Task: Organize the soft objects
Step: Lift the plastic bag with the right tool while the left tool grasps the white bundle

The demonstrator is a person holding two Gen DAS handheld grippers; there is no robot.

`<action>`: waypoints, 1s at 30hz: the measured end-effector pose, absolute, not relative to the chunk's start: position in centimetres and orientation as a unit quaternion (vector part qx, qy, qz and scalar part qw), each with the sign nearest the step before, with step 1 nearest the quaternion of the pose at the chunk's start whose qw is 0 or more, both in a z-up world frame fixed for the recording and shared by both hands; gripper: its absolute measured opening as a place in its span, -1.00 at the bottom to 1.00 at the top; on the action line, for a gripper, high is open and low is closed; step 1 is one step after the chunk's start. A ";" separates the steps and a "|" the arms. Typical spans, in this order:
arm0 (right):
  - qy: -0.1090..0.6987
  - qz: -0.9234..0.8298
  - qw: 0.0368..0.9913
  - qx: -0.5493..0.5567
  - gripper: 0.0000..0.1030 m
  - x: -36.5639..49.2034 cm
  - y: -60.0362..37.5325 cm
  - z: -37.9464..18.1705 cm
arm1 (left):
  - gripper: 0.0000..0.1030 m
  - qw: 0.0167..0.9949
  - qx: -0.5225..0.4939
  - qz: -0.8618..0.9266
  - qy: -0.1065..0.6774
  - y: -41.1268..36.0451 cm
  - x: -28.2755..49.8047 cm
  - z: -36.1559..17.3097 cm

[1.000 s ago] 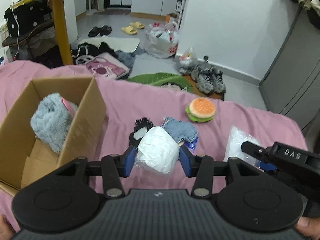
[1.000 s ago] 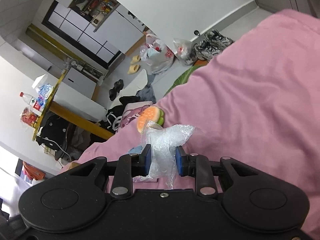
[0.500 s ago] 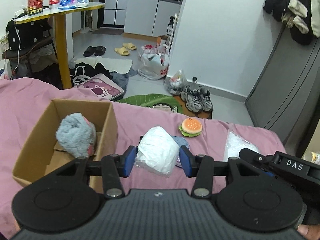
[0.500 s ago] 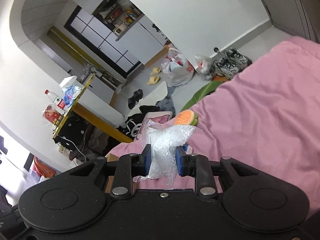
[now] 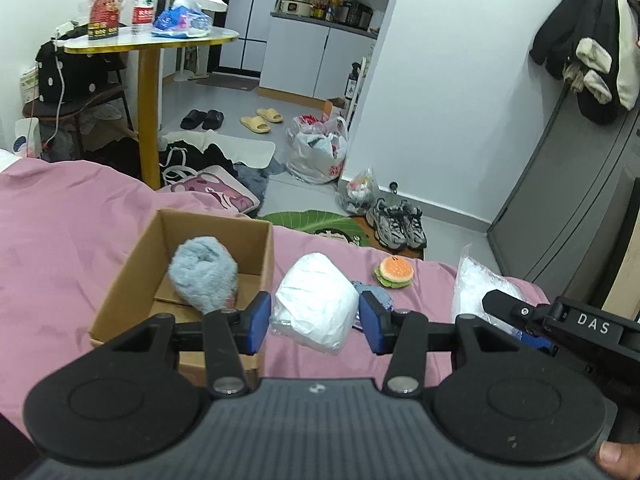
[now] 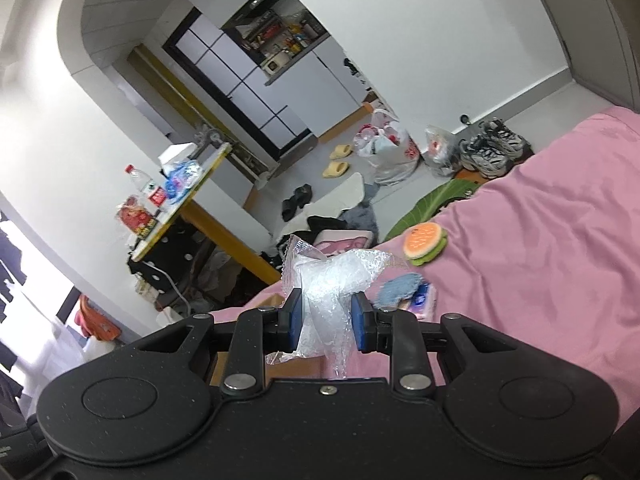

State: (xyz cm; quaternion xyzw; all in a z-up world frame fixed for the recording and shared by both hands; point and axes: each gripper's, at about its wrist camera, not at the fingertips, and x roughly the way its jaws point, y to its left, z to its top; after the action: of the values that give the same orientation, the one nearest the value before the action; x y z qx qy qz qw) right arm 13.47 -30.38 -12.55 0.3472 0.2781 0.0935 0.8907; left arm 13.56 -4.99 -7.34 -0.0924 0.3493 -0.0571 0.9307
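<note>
Pinching a white wrapped bundle (image 5: 316, 300), the left gripper (image 5: 315, 318) hung beside the cardboard box (image 5: 132, 272) holding a grey fluffy toy (image 5: 204, 274). The right gripper (image 6: 327, 322) had its jaws clamped on a clear plastic bag (image 6: 328, 280) above the pink bed (image 6: 540, 248).

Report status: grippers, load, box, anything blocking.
Left gripper shut on white bundle. Right gripper shut on clear plastic bag. Cardboard box holds grey fluffy toy. Nothing blocking the box opening.

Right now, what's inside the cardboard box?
Inside the cardboard box sits a fluffy grey toy with a bit of pink at its bottom. The gripper hides the box's near corner, so anything there can't be seen.
</note>
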 end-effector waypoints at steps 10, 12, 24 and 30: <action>0.261 0.105 0.901 0.331 -0.51 12.0 -28.6 -10.8 | -0.09 0.937 -0.104 -0.054 0.328 -2.5 11.7 -5.9; 0.259 0.108 0.902 0.328 -0.51 11.8 -28.1 -10.4 | -0.09 0.938 -0.107 -0.052 0.325 -2.2 11.4 -5.6; 0.259 0.122 0.906 0.310 -0.51 11.5 -25.8 -9.4 | -0.09 0.944 -0.116 -0.029 0.308 0.6 9.9 -4.6; 0.269 0.124 0.908 0.296 -0.51 11.8 -24.0 -9.1 | -0.09 0.942 -0.127 -0.013 0.309 2.5 10.4 -4.8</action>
State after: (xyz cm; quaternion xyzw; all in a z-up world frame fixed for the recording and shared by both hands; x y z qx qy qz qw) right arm 11.77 -23.99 -9.08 0.2960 0.2688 0.1242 0.9081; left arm 10.42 2.47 -4.84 -0.1270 0.3093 -0.0130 0.9424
